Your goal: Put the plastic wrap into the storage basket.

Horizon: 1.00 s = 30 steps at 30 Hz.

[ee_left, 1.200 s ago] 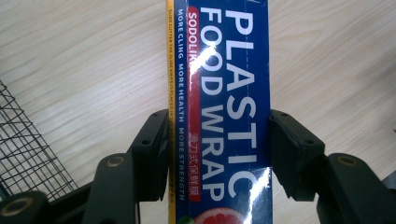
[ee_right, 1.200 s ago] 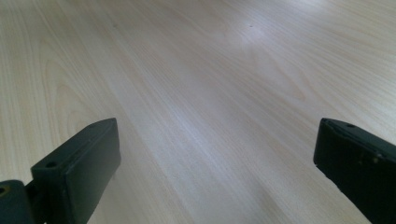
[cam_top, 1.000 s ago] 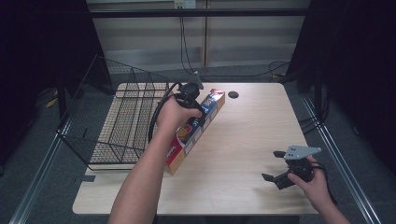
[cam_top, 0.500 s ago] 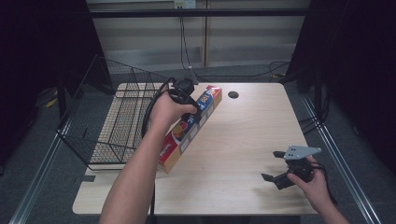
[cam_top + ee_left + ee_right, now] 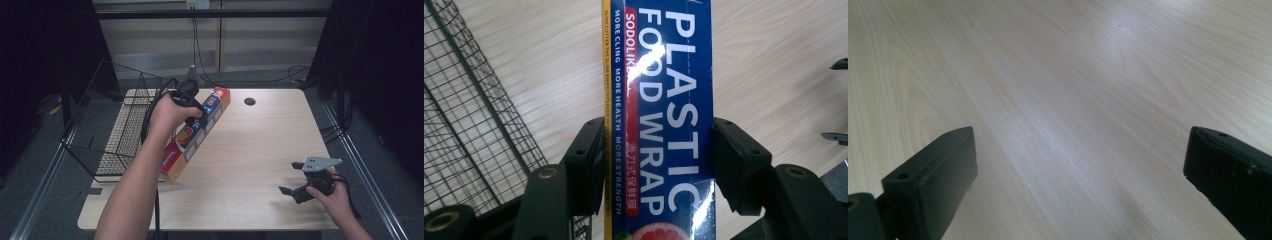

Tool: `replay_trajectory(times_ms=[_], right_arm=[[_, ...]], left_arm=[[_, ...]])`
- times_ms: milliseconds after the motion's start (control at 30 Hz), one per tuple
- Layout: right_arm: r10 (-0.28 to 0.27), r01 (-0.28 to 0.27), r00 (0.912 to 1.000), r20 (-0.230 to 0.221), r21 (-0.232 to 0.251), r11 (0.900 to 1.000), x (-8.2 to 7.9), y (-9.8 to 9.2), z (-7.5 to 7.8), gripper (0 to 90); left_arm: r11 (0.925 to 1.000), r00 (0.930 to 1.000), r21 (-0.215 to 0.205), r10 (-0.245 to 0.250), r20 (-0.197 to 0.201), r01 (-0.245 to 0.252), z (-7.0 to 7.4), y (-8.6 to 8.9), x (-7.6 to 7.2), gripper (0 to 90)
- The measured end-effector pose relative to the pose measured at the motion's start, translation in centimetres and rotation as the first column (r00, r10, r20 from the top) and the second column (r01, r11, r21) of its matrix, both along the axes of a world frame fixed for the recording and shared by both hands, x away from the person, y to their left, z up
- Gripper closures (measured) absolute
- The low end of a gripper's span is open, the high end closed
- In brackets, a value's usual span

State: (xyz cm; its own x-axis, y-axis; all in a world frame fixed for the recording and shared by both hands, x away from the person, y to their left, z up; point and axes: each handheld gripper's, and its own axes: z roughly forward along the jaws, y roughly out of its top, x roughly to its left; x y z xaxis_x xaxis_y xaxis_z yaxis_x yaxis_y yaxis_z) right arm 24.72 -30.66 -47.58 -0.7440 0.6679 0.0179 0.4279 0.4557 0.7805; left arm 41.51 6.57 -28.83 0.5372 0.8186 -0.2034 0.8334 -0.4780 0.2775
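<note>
Both forearms bare, no sleeves in the high view. Left gripper (image 5: 656, 150): black body, chunky matte-black jaws with flat rectangular pads, small screw holes near the pad edges, brass-coloured pivot pins further back, black cable (image 5: 148, 117) looping off it. Right gripper (image 5: 295, 177): same black build, grey three-cornered plate (image 5: 319, 163) with small holes on top, black cable by the wrist, blocky black pads (image 5: 938, 172) with rounded corners.

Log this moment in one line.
left gripper: shut on wrap box | right gripper: open | basket: beside box
</note>
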Motion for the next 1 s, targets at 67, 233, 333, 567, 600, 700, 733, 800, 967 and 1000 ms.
replay_trajectory(times_ms=[67,233,333,567,600,700,733,800,967,1000], right_arm=[[-0.001,0.001,1.0000,0.004,0.003,1.000,0.0,0.0,0.0,0.6],[-0.001,0.002,1.0000,0.002,-0.005,1.000,-0.2,-0.1,-0.1,0.6],[-0.001,0.001,1.0000,0.005,0.003,1.000,-0.2,-0.1,0.0,0.6],[0.001,-0.001,1.0000,0.004,-0.002,1.000,-0.1,0.0,0.0,0.6],[0.003,-0.003,1.0000,0.003,-0.002,1.000,-0.1,0.0,0.0,0.6],[0.006,-0.006,1.0000,0.001,-0.004,1.000,0.0,-0.1,0.0,0.6],[0.002,-0.002,1.0000,0.003,-0.003,1.000,0.0,0.0,-0.1,0.6],[0.003,-0.003,1.0000,0.003,-0.005,1.000,-0.1,0.0,0.0,0.6],[-0.001,0.001,1.0000,0.005,-0.005,1.000,-0.3,-0.2,0.0,0.7],[-0.002,0.002,1.0000,0.005,-0.003,1.000,-0.3,-0.2,0.0,0.7]], left_arm=[[1.0000,1.0000,0.004,0.005,-0.002,-0.005,0.3,0.2,0.0,44.0],[0.9996,0.9996,0.001,0.029,-0.002,-0.029,0.9,0.8,0.1,44.0],[0.9993,0.9993,0.004,0.037,-0.001,-0.037,1.3,1.1,0.2,44.0],[0.9989,0.9989,0.006,0.047,0.005,-0.047,2.0,2.0,0.2,44.0],[0.9985,0.9985,0.002,0.055,0.004,-0.055,2.1,2.0,0.2,44.0],[0.9974,0.9974,-0.006,0.072,0.008,-0.072,2.1,2.4,0.2,43.9],[0.9976,0.9976,-0.003,0.069,0.007,-0.069,2.2,2.6,0.3,44.0],[0.9959,0.9959,-0.015,0.089,0.014,-0.089,2.2,2.8,0.3,43.9],[0.9963,0.9962,-0.001,0.086,0.014,-0.086,2.8,3.3,0.5,43.9],[0.9953,0.9951,-0.005,0.097,0.018,-0.097,2.9,3.4,0.5,44.0]])
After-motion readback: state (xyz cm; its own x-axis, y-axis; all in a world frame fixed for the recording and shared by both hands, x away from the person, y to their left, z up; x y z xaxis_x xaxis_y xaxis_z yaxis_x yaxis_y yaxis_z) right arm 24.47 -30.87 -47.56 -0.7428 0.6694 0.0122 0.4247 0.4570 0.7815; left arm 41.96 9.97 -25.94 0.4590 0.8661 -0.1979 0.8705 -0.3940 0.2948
